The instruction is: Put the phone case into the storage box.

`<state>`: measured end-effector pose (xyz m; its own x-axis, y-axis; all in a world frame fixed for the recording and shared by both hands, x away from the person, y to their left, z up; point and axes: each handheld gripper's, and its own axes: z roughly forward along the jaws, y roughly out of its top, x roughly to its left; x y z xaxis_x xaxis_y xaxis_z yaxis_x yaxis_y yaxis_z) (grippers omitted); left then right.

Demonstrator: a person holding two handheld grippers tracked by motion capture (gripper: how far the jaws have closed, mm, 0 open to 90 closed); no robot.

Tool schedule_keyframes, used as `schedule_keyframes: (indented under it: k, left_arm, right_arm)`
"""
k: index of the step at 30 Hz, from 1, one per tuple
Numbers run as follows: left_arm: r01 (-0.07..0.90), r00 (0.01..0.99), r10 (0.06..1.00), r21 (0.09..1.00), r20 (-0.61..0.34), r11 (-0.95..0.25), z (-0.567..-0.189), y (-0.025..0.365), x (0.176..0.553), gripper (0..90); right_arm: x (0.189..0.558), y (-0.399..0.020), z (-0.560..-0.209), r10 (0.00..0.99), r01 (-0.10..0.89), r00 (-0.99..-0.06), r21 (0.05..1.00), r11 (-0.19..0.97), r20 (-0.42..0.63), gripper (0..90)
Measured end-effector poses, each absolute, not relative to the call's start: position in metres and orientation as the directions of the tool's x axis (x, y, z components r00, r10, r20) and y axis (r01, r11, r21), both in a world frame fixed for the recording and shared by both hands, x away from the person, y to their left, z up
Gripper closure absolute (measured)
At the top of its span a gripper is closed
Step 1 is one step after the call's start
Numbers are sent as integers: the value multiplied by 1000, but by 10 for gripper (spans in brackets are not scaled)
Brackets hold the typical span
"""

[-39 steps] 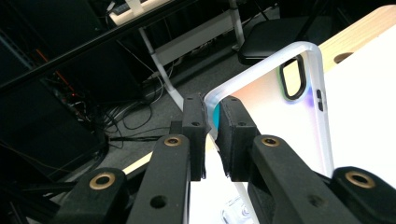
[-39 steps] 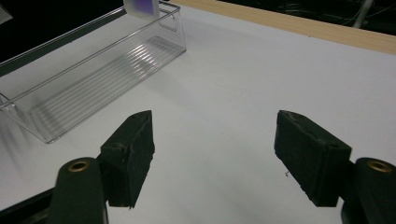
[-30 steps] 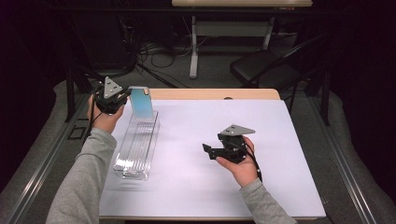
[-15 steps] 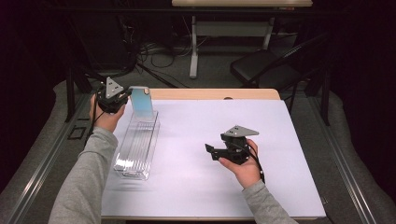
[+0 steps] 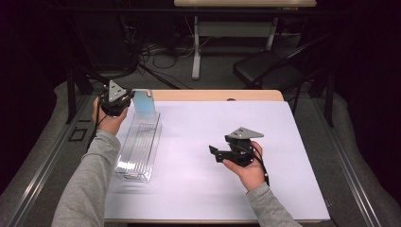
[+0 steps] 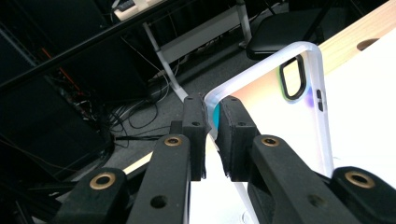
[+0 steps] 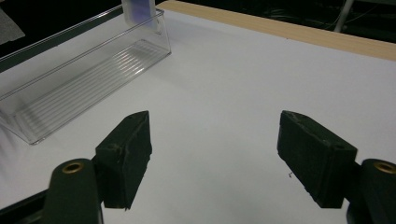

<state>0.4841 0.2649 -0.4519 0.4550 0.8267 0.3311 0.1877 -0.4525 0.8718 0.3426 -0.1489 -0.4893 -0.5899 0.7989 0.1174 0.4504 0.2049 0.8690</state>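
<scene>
Surface (image 5: 198, 142) carries a clear tray (image 5: 139, 149) at its left side. Your left gripper (image 6: 212, 116) is clamped on the edge of a phone case (image 6: 275, 121), holding it upright over the tray's far end. Your right gripper (image 7: 215, 154) rests well apart at mid-surface, jaws wide and holding nothing.

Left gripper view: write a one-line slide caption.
Left gripper shut on the edge of an iridescent phone case, held above the white table.
</scene>
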Motion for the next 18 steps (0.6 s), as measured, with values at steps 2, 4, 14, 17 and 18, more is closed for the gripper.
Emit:
schedule_keyframes:
  k: [2,4,14,17,18]
  left_arm:
    - [185,461,826,876,324,-446,-455,267,484,820]
    - [187,461,828,877,319,-442,-457,267,484,820]
    - [186,464,831,884,306,-429,-469,268,486,821]
    - [185,474,827,884,302,-428,-472,267,487,820]
    - [187,474,826,882,305,-433,-473,267,487,820]
  right_arm:
    - [342,-149,-489,799,450,-589,869,206,116,259]
    - [342,-149,-489,799,449,-590,869,207,114,259]
    - [343,-149,-490,800,447,-591,869,213,108,259]
    - [343,-148,-490,799,445,-591,870,212,108,259]
    - [343,-148,-490,799,446,-591,870,213,107,259]
